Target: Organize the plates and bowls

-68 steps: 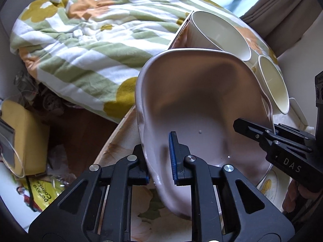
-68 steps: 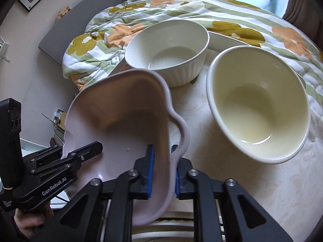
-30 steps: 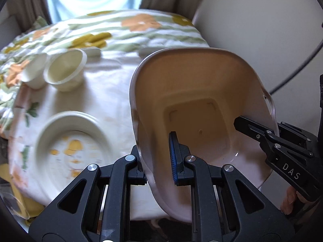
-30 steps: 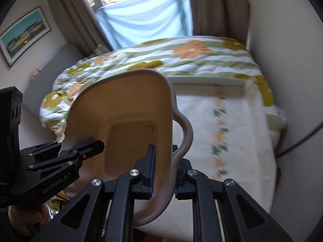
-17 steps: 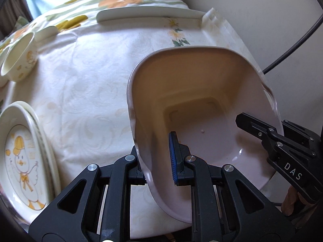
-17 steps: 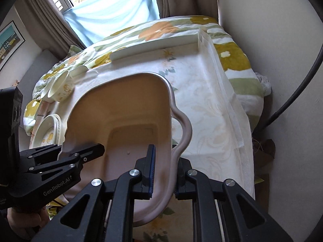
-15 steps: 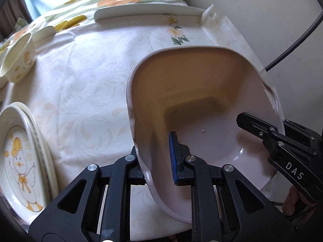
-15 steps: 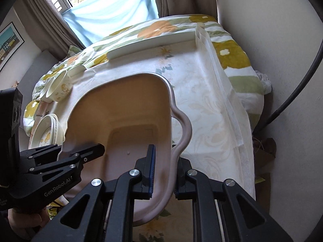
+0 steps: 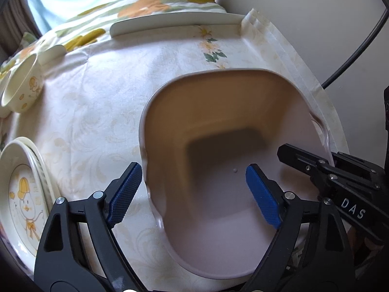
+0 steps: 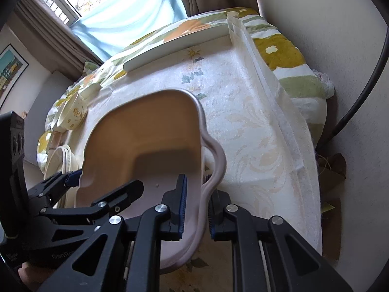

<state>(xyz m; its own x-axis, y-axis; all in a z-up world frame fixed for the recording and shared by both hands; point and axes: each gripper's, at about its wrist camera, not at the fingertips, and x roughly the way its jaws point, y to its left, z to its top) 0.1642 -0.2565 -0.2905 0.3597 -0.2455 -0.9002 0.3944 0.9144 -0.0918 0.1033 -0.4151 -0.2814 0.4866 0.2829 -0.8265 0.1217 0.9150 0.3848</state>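
Note:
A pale pink square baking dish with wavy handles rests on the white tablecloth near its right front corner. My left gripper is open, its blue pads standing either side of the dish's left handle without touching. My right gripper has its jaws slightly parted around the dish's right handle, the pads just off the rim. A stack of duck-print plates lies at the left. A duck-print bowl stands at the far left.
A long white platter lies along the table's far edge. A flowered quilt drapes beyond it and to the right. A wall and a black cable are close on the right. The table's right edge is just beside the dish.
The dish was carried from the bowls to the table's right side and lowered onto the cloth. My left gripper opened wide and my right gripper loosened its hold.

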